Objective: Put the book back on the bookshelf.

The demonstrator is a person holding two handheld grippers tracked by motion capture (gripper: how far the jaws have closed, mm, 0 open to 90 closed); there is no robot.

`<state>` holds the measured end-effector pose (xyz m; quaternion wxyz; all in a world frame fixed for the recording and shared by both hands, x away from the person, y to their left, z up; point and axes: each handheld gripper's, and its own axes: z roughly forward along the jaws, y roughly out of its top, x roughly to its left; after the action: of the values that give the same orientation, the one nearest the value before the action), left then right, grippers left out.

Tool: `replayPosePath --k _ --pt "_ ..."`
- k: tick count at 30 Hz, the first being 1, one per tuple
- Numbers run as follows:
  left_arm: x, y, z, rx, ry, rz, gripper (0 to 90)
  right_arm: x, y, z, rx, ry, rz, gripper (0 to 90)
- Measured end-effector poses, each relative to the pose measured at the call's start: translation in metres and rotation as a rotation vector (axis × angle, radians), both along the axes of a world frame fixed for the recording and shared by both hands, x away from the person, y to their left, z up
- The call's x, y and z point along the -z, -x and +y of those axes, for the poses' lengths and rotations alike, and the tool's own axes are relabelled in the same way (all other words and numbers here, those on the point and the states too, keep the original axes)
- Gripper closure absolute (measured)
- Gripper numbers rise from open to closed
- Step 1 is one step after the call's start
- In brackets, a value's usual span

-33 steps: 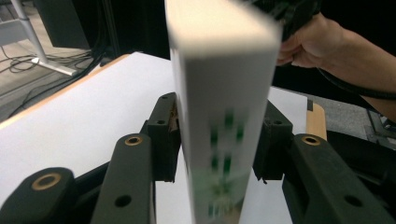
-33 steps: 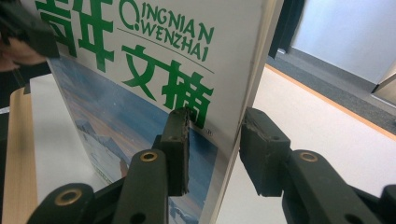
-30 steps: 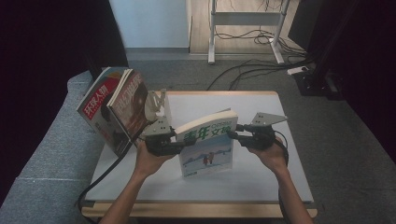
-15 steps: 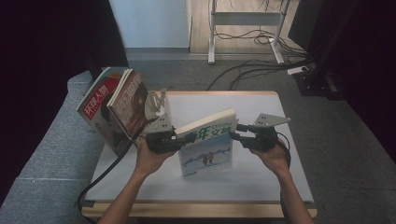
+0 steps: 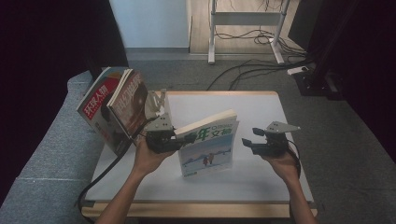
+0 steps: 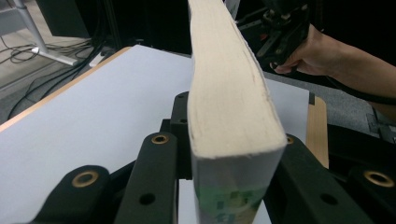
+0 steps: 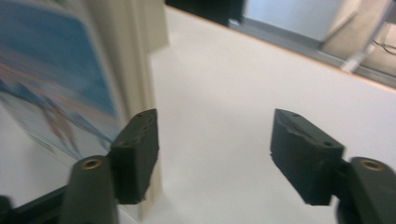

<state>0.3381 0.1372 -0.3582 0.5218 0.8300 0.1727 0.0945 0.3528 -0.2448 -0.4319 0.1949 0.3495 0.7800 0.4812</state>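
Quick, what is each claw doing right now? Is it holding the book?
Left gripper: shut on the book, holding it upright.
Right gripper: open, jaws just opening, nothing between them, beside the book.

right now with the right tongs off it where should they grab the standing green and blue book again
Take the book at its free vertical edge facing the right tongs, coming in level from that side. It stands upright on the table, the left tongs clamp the opposite edge, and that thick page block fits between the open jaws.
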Motion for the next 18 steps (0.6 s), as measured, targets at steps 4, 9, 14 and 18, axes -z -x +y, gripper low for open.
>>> replayPosePath --k 4,9,14,18 --pt "-0.003 -0.001 0.000 0.005 -0.022 0.013 73.0 0.021 0.000 -0.010 0.089 0.036 0.046 15.0" --pt "-0.008 -0.001 -0.003 0.004 -0.071 0.021 72.7 0.039 0.000 -0.017 0.134 0.064 0.084 13.2" --pt "-0.009 -0.002 -0.003 0.005 -0.082 0.035 72.8 0.061 0.002 -0.025 0.168 0.089 0.131 9.6" --pt "-0.009 -0.003 -0.003 0.006 -0.079 0.040 73.2 0.078 0.003 -0.031 0.200 0.110 0.166 2.4"
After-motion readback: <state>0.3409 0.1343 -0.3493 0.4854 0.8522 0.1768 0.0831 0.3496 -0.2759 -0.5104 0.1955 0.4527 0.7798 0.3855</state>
